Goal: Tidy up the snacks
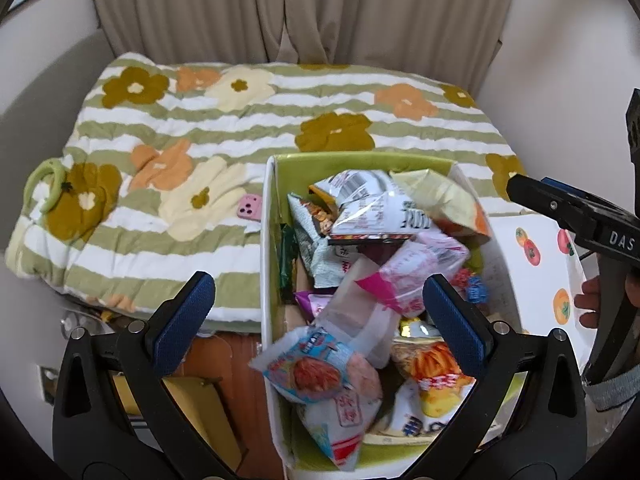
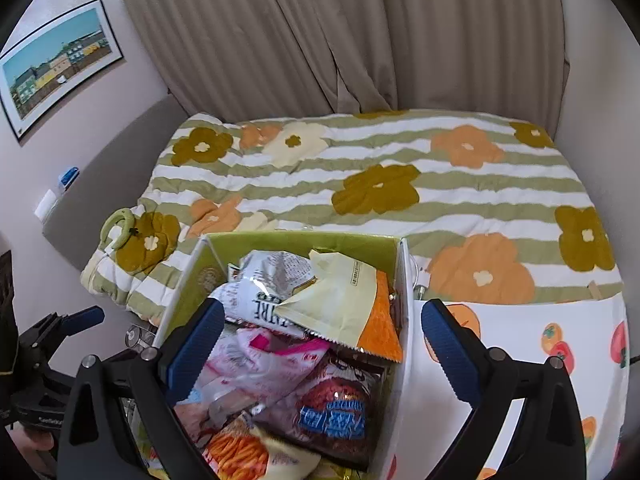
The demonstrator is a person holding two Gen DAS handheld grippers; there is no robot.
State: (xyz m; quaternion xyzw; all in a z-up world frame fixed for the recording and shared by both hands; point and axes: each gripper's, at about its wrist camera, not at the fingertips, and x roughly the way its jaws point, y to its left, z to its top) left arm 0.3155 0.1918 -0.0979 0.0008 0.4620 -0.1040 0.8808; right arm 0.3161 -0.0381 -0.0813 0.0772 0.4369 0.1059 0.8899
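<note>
Pleated beige curtains [image 2: 320,32] hang behind a bed spread with a puffy quilt [image 1: 240,128], striped sage and white and printed with olive, orange and cream flowers. Both grippers hover over the same container with nothing between their blue ribbed pads. The left gripper [image 1: 318,316] has its jaws released wide above a crinkly blue-and-white packet [image 1: 316,372] with a red picture on its face. The right gripper [image 2: 322,344] also stands with jaws spread apart, empty, straddling the box's right wall; seen from the left wrist view its black arm carries the letters "DAS". Below them sits a rectangular cardboard box [image 1: 267,240], white outside and lime green inside, heaped with loose snack bags: a glossy silver-and-white foil pouch [image 2: 268,280] with a barcode and bold black letters reading in part "TRE", a matte pale-yellow bag with an orange corner and serrated seam [image 2: 340,304], a translucent pink-and-white plastic wrapper [image 1: 416,268], a dark red packet with a blue label [image 2: 336,408], and an orange-printed bag [image 1: 432,364] near the front. Writing on most packets is too blurred to read. Beside the box lies a white cloth printed with orange persimmons [image 2: 520,340]. On the quilt rest a pink phone case [image 1: 250,207] just beside the box and a pale green ring-shaped handle [image 1: 44,184] further off. A framed cityscape print [image 2: 56,68] hangs on the wall.
</note>
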